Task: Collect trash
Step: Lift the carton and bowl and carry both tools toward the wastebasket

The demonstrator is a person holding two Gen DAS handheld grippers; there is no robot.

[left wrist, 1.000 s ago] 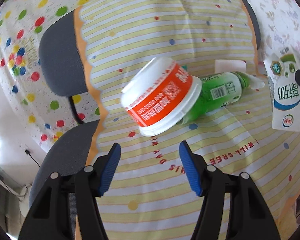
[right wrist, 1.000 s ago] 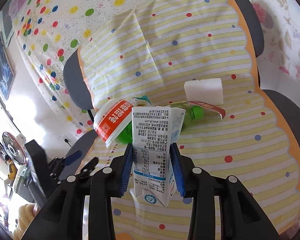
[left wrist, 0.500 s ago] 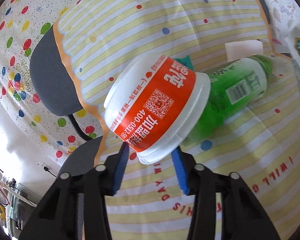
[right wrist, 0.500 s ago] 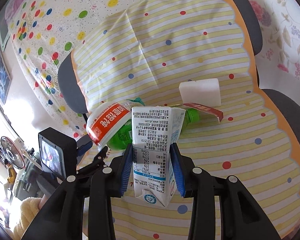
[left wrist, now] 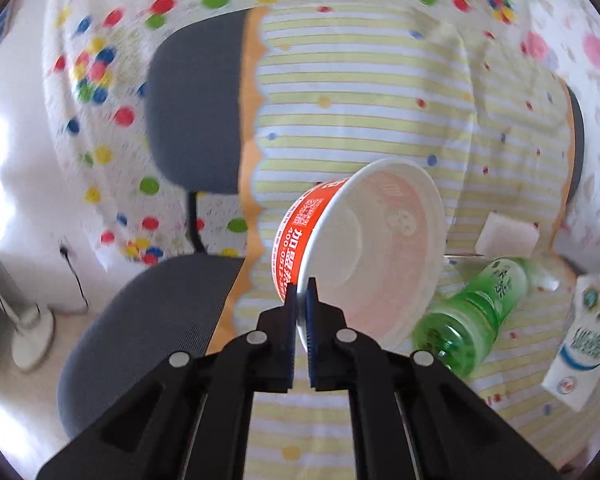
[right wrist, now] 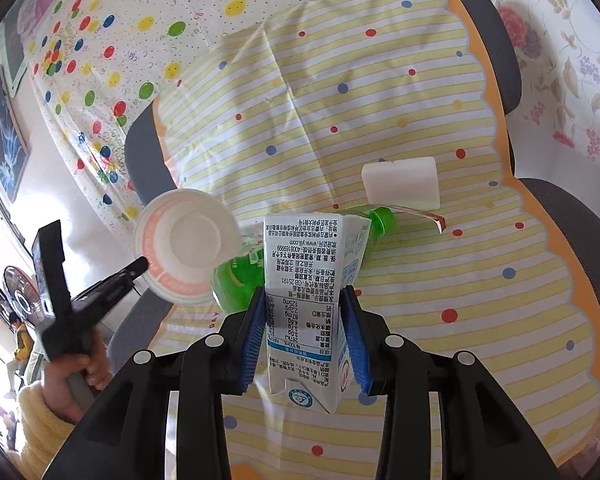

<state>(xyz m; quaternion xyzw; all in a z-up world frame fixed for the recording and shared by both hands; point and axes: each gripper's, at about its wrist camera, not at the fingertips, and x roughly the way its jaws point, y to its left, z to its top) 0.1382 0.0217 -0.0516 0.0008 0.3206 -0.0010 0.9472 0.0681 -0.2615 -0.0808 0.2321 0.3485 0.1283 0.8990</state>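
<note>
My left gripper [left wrist: 301, 294] is shut on the rim of an orange and white noodle cup [left wrist: 364, 240] and holds it lifted above the striped cloth, mouth toward the camera. The cup also shows in the right wrist view [right wrist: 184, 240]. My right gripper [right wrist: 305, 340] is shut on a white and blue milk carton [right wrist: 304, 300], held upright; the carton also shows in the left wrist view [left wrist: 580, 344]. A green plastic bottle [left wrist: 472, 312] lies on its side on the cloth, partly hidden behind the carton in the right wrist view [right wrist: 240, 276].
A white sponge block [right wrist: 400, 182] and a flat wrapper strip [right wrist: 420, 214] lie on the striped cloth [right wrist: 340, 100], which covers grey office chairs [left wrist: 140, 320]. A dotted sheet [left wrist: 100, 80] hangs behind. A fan stands at the left [right wrist: 22, 296].
My left gripper closed on the cup's rim and lifted it off the bottle, turning its mouth toward the camera. The right gripper kept holding the carton.
</note>
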